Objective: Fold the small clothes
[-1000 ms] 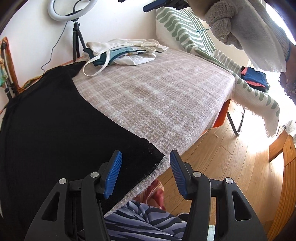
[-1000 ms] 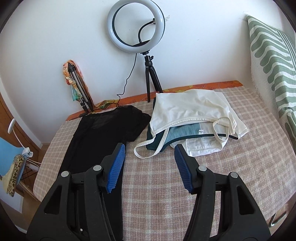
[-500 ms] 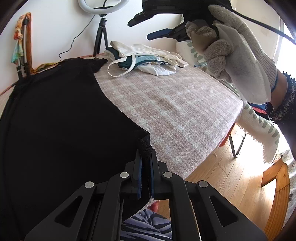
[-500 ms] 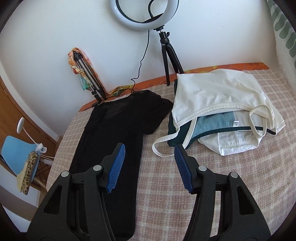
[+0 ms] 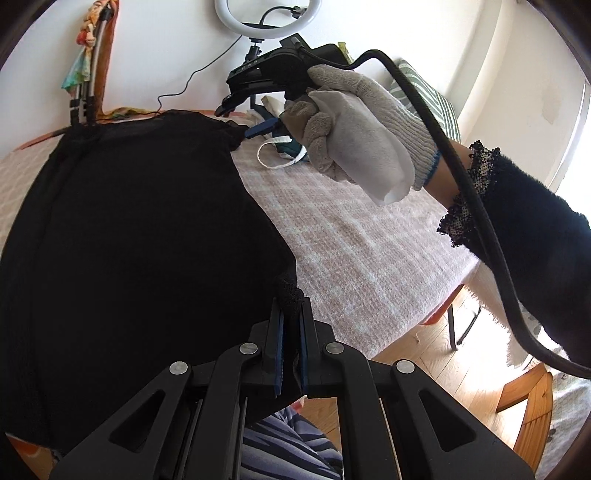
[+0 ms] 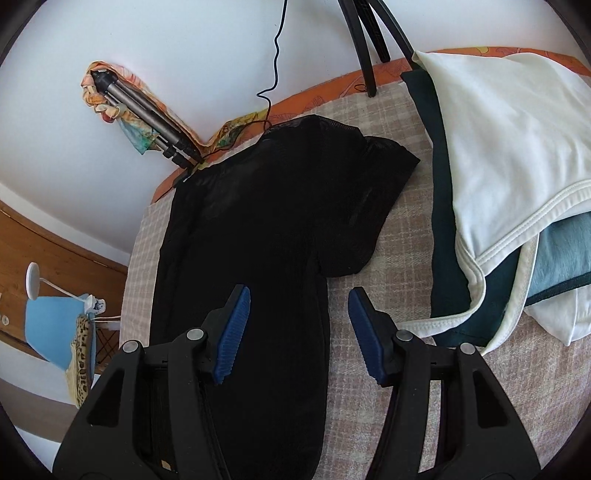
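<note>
A black garment (image 5: 140,221) lies spread on the plaid-covered table (image 5: 351,236). My left gripper (image 5: 290,314) is shut on the garment's near right corner at the table's front edge. My right gripper (image 6: 295,325) is open and empty, hovering above the garment's right side (image 6: 266,229) near its short sleeve (image 6: 373,192). In the left wrist view the right gripper (image 5: 258,127) is held by a gloved hand over the garment's far sleeve.
A pile of white and teal clothes (image 6: 517,192) lies on the table to the right of the black garment. A ring light on a tripod (image 5: 262,22) stands at the back wall. A folded tripod with a scarf (image 6: 147,110) leans at the back left. Wooden floor (image 5: 443,354) lies beyond the table edge.
My left gripper closed on the black garment's near corner and has lifted it slightly. My right gripper moved down and left toward the garment's sleeve, staying open.
</note>
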`<state>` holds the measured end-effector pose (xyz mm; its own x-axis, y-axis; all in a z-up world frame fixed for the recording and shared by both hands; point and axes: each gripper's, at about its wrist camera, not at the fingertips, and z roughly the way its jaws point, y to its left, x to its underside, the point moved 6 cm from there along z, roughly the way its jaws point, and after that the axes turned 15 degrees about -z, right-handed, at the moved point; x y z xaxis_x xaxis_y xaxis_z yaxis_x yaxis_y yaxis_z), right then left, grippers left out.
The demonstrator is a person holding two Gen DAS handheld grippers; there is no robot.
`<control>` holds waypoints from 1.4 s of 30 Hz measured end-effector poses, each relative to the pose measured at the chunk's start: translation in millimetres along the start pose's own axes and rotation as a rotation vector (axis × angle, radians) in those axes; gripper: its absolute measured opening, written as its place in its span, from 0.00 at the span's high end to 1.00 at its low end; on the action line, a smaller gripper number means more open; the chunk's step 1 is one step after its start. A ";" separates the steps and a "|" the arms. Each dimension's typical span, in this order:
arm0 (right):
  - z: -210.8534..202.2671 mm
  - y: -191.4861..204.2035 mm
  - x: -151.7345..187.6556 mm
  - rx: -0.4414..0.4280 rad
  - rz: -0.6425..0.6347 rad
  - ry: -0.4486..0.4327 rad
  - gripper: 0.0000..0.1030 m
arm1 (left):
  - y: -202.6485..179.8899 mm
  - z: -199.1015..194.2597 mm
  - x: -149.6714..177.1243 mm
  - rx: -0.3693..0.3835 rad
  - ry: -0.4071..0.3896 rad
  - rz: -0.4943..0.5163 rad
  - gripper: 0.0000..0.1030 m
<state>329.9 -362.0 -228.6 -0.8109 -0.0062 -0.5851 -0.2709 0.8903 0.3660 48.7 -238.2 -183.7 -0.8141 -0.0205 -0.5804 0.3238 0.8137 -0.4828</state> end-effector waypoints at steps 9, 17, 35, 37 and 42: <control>43.0 -16.1 -23.2 0.167 0.071 0.044 0.48 | 16.7 -7.6 -3.3 0.017 -0.011 -0.035 0.95; 38.1 8.2 -45.3 0.297 -0.052 0.017 0.94 | 28.6 -16.7 -2.3 0.035 -0.022 -0.083 0.95; 109.8 160.4 -71.3 0.492 -0.512 0.109 0.95 | 96.0 -47.5 5.4 0.000 -0.053 -0.244 0.95; 123.4 165.3 -67.0 0.500 -0.534 0.126 0.95 | 103.6 -44.8 7.9 0.019 -0.024 -0.273 0.95; 148.1 172.3 -54.7 0.451 -0.565 0.175 0.94 | 113.6 -43.0 12.9 -0.004 -0.009 -0.292 0.95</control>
<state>404.3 -140.9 -240.7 -0.6922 -0.5572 -0.4587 -0.4622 0.8304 -0.3112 54.3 -121.0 -217.9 -0.8680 -0.2592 -0.4235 0.0750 0.7747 -0.6278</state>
